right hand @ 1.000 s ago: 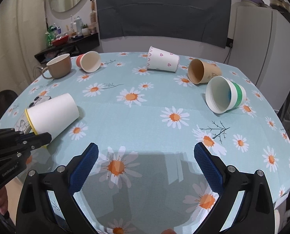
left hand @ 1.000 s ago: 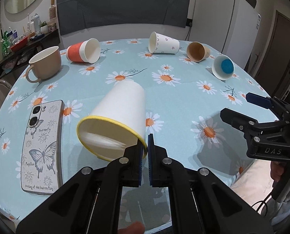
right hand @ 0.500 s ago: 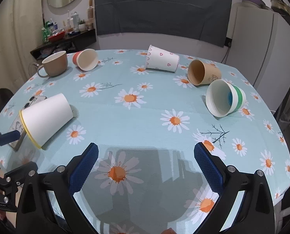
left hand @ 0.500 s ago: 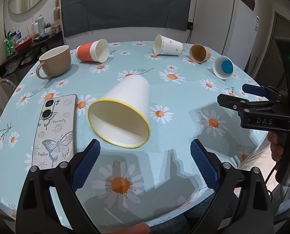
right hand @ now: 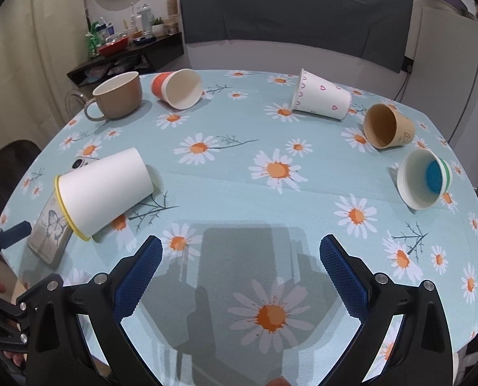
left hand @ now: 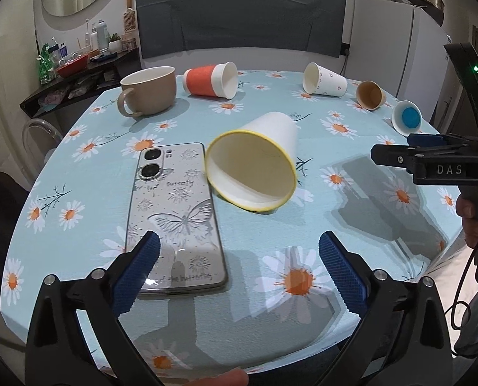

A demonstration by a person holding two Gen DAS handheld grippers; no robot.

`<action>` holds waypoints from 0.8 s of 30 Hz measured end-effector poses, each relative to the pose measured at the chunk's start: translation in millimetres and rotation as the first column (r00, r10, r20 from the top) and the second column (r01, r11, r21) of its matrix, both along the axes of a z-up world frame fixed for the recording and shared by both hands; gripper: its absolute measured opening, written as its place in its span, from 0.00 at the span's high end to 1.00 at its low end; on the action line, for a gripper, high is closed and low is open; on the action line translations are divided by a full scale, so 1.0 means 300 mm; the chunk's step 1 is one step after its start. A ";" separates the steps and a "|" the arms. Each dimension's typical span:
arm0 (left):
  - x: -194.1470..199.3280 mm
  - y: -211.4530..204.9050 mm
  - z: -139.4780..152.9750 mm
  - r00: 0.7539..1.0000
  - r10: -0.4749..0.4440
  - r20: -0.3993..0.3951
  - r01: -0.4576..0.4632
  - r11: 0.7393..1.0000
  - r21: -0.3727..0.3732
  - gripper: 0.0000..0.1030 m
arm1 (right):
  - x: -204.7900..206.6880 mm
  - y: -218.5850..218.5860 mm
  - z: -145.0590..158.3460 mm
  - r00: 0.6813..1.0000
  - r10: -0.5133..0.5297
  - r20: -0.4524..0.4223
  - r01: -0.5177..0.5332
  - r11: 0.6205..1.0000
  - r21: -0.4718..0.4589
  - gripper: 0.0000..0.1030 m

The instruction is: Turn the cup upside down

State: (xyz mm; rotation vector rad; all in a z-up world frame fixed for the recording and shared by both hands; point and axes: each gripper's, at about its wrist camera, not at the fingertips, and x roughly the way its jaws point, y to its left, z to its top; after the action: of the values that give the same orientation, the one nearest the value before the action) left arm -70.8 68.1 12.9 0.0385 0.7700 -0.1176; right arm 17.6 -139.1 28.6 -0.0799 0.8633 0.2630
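The white paper cup with the yellow rim (left hand: 255,164) lies on its side near the round table's (left hand: 303,122) left front edge, ungripped. Both the left gripper (left hand: 237,262) and the right gripper (right hand: 239,265) are held wide and empty. A fresh rim grasp seems required before upending.

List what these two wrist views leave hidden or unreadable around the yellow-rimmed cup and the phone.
- Phone, right wrist view: mostly hidden behind the yellow-rimmed cup.
- Cup's closed base, left wrist view: faces away; only the open mouth shows.
- Whether cup and phone touch: cannot tell in either view.
- Left gripper and right gripper: bodies cut off by the bottom edge.
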 end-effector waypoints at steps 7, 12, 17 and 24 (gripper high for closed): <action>0.019 0.066 -0.014 1.000 0.005 -0.008 -0.005 1.000 -0.005 0.06 | 0.063 0.071 0.003 0.996 0.007 -0.084 0.001 0.996 0.094 0.08; 0.025 0.079 -0.023 1.000 -0.017 -0.003 0.017 1.000 0.003 0.06 | 0.115 0.104 0.012 0.986 0.019 -0.166 0.016 0.978 0.208 0.08; 0.032 0.083 -0.023 0.999 -0.038 0.002 0.038 0.999 -0.005 0.06 | 0.153 0.162 0.004 0.977 0.034 -0.211 0.015 0.974 0.226 0.08; 0.024 0.085 -0.027 0.997 -0.071 0.016 0.071 0.997 -0.015 0.06 | 0.225 0.192 -0.052 0.936 0.074 -0.345 0.062 0.928 0.368 0.08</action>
State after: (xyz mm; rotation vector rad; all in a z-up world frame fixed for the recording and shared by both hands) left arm -63.4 93.7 4.9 0.0524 0.7521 -0.1905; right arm 85.0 -81.4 13.1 0.3324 1.1569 0.4533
